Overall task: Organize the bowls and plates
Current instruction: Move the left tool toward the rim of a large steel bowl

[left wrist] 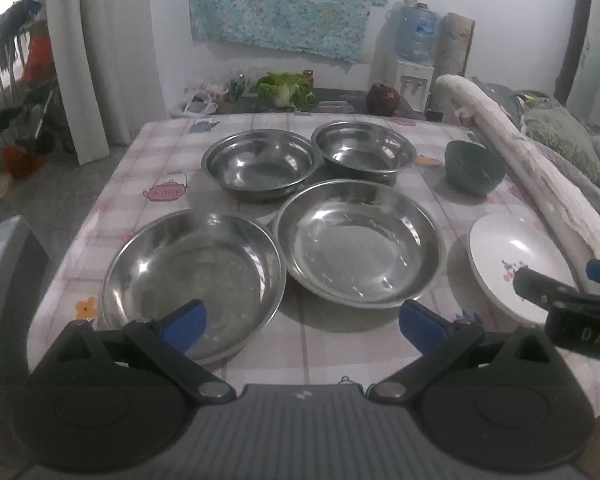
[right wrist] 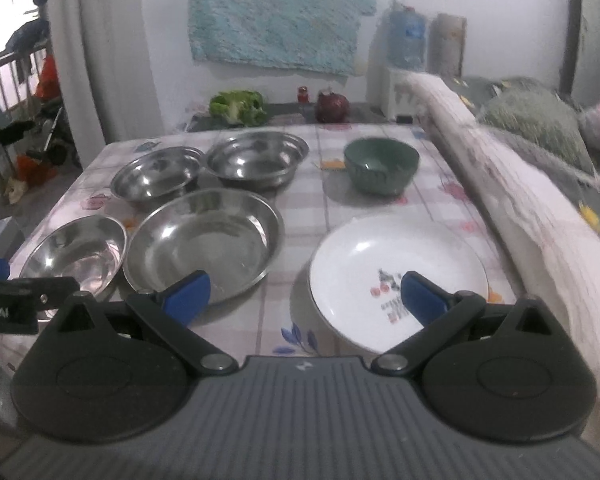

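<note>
On the checked tablecloth point(left wrist: 160, 168) lie two shallow steel plates, one near-left point(left wrist: 192, 276) and one near-right point(left wrist: 360, 244). Behind them stand two steel bowls point(left wrist: 260, 168) point(left wrist: 364, 152). A green bowl point(right wrist: 380, 164) sits at the far right, and a white flowered plate point(right wrist: 396, 276) at the near right. My left gripper point(left wrist: 304, 322) hangs open above the table's near edge, its left pad over the near-left steel plate. My right gripper point(right wrist: 306, 294) is open too, with its right pad over the white plate and nothing between the pads.
A pale padded rail point(left wrist: 520, 160) runs along the table's right side, with bedding behind it. Beyond the far edge lie a lettuce point(left wrist: 286, 90) and a dark red round thing point(left wrist: 382, 98), with a water dispenser point(left wrist: 414, 40) behind them. The floor drops away at the left.
</note>
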Tool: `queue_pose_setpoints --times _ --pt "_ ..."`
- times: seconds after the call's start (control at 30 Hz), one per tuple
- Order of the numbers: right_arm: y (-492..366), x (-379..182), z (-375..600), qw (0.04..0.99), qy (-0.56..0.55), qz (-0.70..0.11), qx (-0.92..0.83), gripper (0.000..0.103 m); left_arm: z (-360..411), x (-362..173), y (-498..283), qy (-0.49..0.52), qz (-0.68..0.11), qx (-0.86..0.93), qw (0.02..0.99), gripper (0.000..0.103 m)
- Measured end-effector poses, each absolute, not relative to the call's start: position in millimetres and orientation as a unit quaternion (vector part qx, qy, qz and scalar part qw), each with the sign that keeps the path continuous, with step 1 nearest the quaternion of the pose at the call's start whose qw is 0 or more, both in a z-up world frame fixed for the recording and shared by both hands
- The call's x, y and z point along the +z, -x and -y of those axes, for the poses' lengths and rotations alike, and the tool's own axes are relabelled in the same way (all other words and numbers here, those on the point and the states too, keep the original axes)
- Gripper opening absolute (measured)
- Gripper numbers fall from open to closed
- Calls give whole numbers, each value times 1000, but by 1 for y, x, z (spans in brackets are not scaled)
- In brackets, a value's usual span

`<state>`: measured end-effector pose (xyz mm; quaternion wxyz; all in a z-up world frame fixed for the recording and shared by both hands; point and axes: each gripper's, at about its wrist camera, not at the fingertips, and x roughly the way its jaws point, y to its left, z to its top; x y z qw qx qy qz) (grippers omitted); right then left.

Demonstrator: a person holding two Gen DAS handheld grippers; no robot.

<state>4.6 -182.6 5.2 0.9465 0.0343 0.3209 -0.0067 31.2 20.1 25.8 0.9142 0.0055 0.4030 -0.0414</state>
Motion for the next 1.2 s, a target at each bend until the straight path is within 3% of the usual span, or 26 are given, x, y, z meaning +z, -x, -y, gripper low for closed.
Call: queue_pose_setpoints --times 0.63,0.9,1.2 --pt "-69 43 148 965 -23 -243 98 102 -47 42 -100 42 -372 -41 926 103" --pt "-99 37 138 963 1 -239 123 102 -55 38 -121 72 -359 -45 929 103" --pt "-146 20 146 954 -55 -257 146 102 -60 46 -150 64 -336 -42 939 102"
